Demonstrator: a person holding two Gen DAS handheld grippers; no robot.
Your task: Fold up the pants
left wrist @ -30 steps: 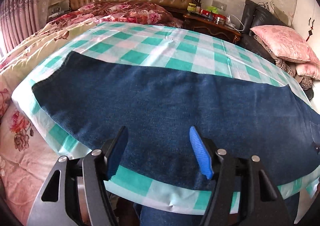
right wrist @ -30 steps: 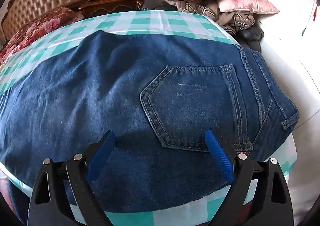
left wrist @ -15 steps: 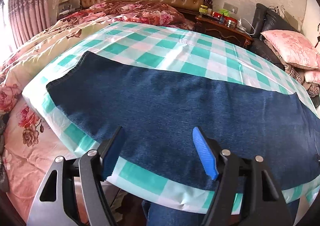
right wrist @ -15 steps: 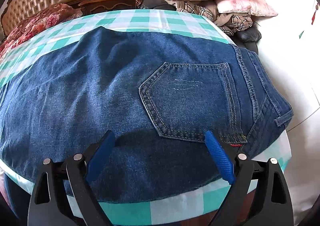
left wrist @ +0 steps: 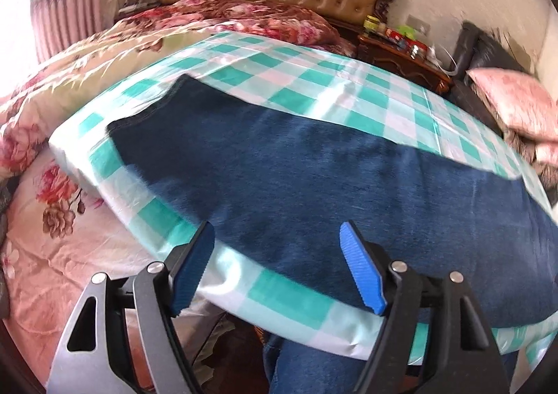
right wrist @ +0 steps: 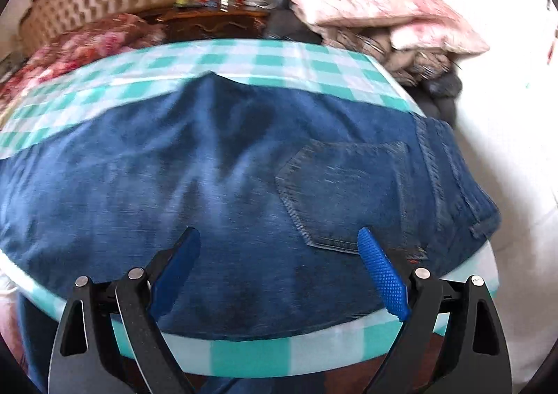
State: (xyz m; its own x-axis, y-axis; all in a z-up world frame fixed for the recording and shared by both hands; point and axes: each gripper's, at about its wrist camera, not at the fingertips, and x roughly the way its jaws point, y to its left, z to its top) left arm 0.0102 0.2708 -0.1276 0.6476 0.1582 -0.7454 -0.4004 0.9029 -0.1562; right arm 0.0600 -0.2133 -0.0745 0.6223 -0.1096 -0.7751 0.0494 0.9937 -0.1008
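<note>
Checked tablecloth (left wrist: 314,87) carries flat jeans (left wrist: 314,184); both claws gape empty above.

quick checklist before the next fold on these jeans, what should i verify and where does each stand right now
1. Left gripper empty: ok, fingers apart with nothing between them; they have just been opening wider.
2. Right gripper empty: ok, fingers apart above the denim.
3. Jeans lying flat: ok, spread along the checked cloth, only soft ripples near the seat.
4. Leg hem on the table: ok, it lies on the cloth short of the edge.
5. Waistband on the table: cannot tell, it sits right at the table's edge.
6. Legs stacked evenly: cannot tell, only the top layer shows.
</note>
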